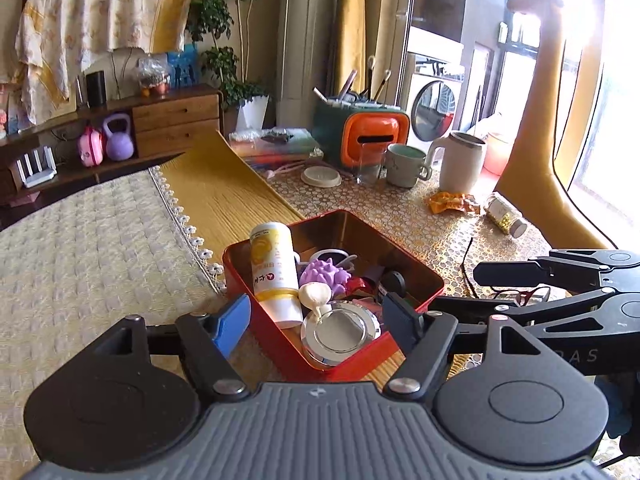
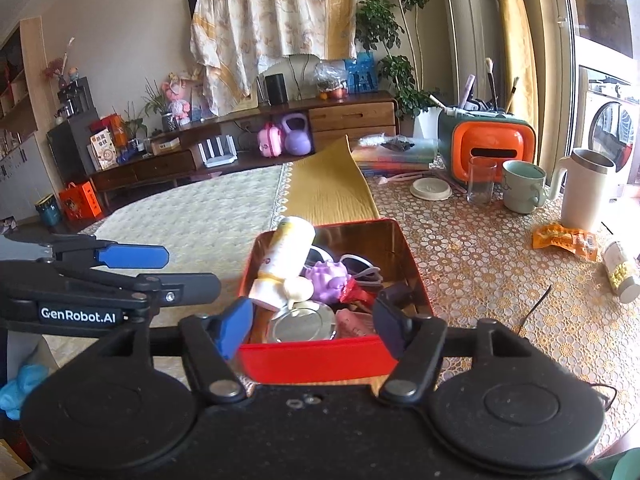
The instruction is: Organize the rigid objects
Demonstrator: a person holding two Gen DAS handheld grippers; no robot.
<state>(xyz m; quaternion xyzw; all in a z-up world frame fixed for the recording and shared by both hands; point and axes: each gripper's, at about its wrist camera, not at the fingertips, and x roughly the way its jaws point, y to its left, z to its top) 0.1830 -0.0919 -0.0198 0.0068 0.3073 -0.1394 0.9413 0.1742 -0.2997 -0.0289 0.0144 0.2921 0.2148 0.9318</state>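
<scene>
A red tin box [image 1: 416, 276] [image 2: 312, 360] stands on the table. It holds a white and yellow bottle [image 1: 274, 272] [image 2: 286, 258], a purple spiky toy [image 1: 324, 274] [image 2: 326, 276], a silver round compact [image 1: 340, 332] [image 2: 302, 324], white sunglasses [image 2: 356, 266] and other small items. My left gripper [image 1: 318, 326] is open and empty just in front of the box; it also shows in the right wrist view [image 2: 176, 270]. My right gripper [image 2: 312, 326] is open and empty at the box's near wall; it also shows in the left wrist view [image 1: 460, 286].
Farther back on the table stand an orange and green organiser [image 1: 372, 136] [image 2: 490, 140], a glass [image 2: 480, 180], a mug [image 2: 522, 190], a white jug [image 2: 586, 192], a round lid [image 2: 430, 188], an orange wrapper [image 2: 564, 238] and a lying pill jar [image 2: 620, 270]. Glasses [image 1: 520, 294] lie right of the box.
</scene>
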